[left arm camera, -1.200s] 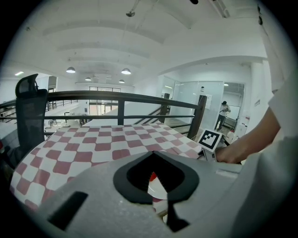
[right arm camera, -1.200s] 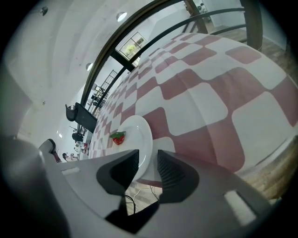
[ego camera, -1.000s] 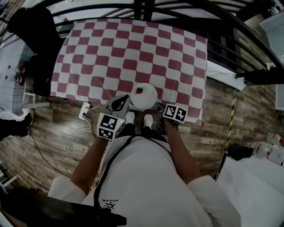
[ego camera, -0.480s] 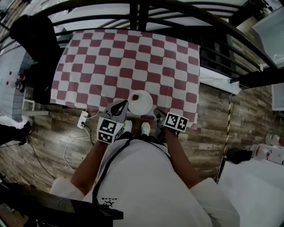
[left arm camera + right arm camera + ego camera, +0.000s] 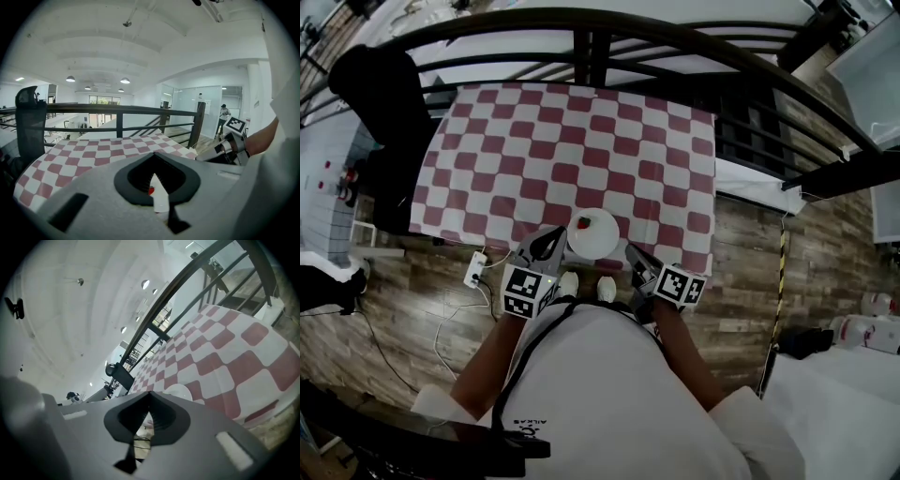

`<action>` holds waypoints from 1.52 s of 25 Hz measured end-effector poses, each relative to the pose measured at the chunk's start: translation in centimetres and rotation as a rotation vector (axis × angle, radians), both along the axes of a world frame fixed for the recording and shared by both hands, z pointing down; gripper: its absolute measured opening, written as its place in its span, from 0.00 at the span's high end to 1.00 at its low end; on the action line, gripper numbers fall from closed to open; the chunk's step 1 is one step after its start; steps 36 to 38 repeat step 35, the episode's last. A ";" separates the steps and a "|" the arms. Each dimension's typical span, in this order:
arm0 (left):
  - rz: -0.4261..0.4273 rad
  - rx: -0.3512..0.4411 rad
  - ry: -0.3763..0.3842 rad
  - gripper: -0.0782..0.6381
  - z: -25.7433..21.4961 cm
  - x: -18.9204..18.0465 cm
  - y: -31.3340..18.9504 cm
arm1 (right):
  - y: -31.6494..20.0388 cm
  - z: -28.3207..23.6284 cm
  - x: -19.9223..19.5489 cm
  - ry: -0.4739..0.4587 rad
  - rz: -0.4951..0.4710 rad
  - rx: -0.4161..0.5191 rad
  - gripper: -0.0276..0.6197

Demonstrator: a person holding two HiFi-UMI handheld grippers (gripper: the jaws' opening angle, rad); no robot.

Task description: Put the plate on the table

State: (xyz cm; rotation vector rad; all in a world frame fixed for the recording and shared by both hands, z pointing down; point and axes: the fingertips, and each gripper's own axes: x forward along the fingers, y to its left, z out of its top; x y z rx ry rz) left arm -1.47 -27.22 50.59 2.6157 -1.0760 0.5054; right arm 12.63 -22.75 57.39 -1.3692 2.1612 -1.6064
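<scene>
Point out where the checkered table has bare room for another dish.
The checkered table is bare from the railing side down to the plate. Only the near edge is crowded: plate, with left gripper and right gripper flanking it.

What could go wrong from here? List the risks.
The plate sits at the checkered table's near edge, with the shut left claw close beside its rim; a stray nudge might tip it off. The small red item on it could then roll away. The right claw, its jaws just closed on nothing, hangs by the cloth's edge and might snag it.
</scene>
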 end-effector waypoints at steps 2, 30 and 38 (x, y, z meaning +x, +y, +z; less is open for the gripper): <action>-0.004 0.007 0.006 0.88 -0.5 -0.1 0.2 | 0.2 -1.2 0.1 -0.014 -0.006 0.032 0.95; -0.021 0.002 0.025 0.88 -1.7 -1.2 1.6 | 2.5 -6.9 -0.8 0.163 -0.227 0.249 0.95; -0.021 0.003 0.024 0.88 -1.7 -1.2 1.3 | 2.3 -6.8 -0.8 0.162 -0.228 0.244 0.95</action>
